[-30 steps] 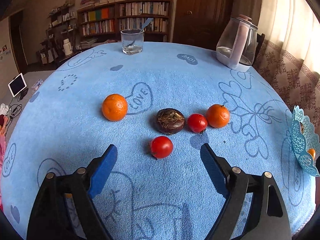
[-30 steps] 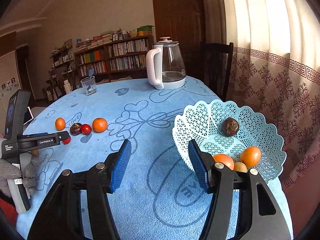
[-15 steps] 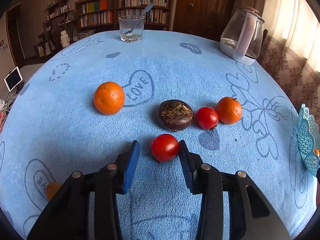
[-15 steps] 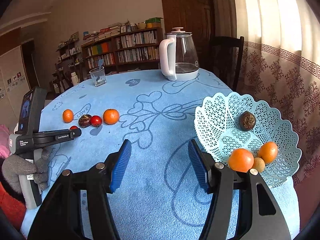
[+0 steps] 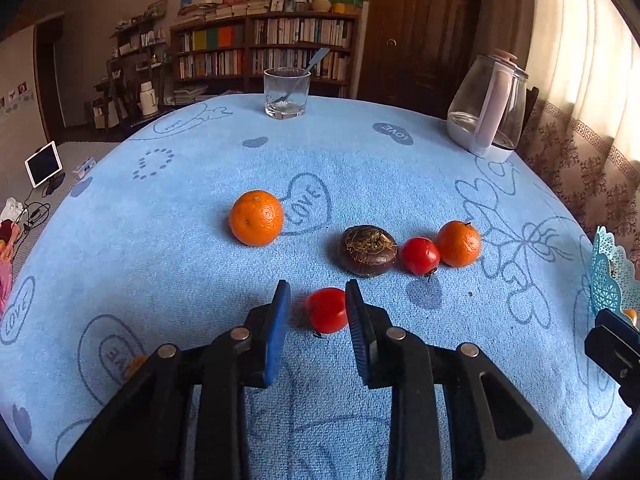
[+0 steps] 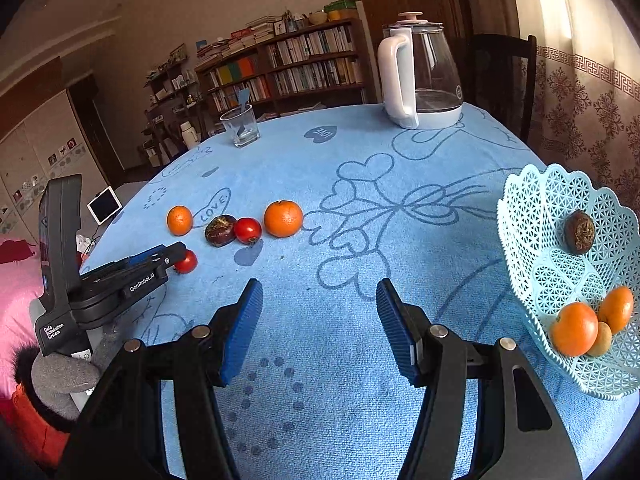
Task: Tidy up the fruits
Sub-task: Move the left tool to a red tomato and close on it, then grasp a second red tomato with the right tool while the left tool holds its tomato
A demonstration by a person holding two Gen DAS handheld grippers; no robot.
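Observation:
My left gripper (image 5: 318,308) has its jaws around a red tomato (image 5: 327,310) on the blue tablecloth; the right pad touches it, a small gap shows on the left. Behind it lie an orange (image 5: 256,218), a dark brown fruit (image 5: 367,250), a second tomato (image 5: 420,255) and another orange (image 5: 458,243). My right gripper (image 6: 320,320) is open and empty above the cloth. To its right stands the light blue basket (image 6: 536,216) holding a brown fruit (image 6: 579,232), two oranges (image 6: 574,329) and a small yellowish fruit. The left gripper (image 6: 176,258) shows in the right wrist view at the tomato (image 6: 187,261).
A glass with a spoon (image 5: 287,94) stands at the table's far edge and a glass kettle (image 5: 486,110) at the far right. A small orange object (image 5: 134,364) lies partly hidden beside my left gripper. The basket's rim (image 5: 608,276) shows at the right edge.
My left gripper moved forward and narrowed its jaws around the near tomato. My right gripper drifted left, away from the basket, still open.

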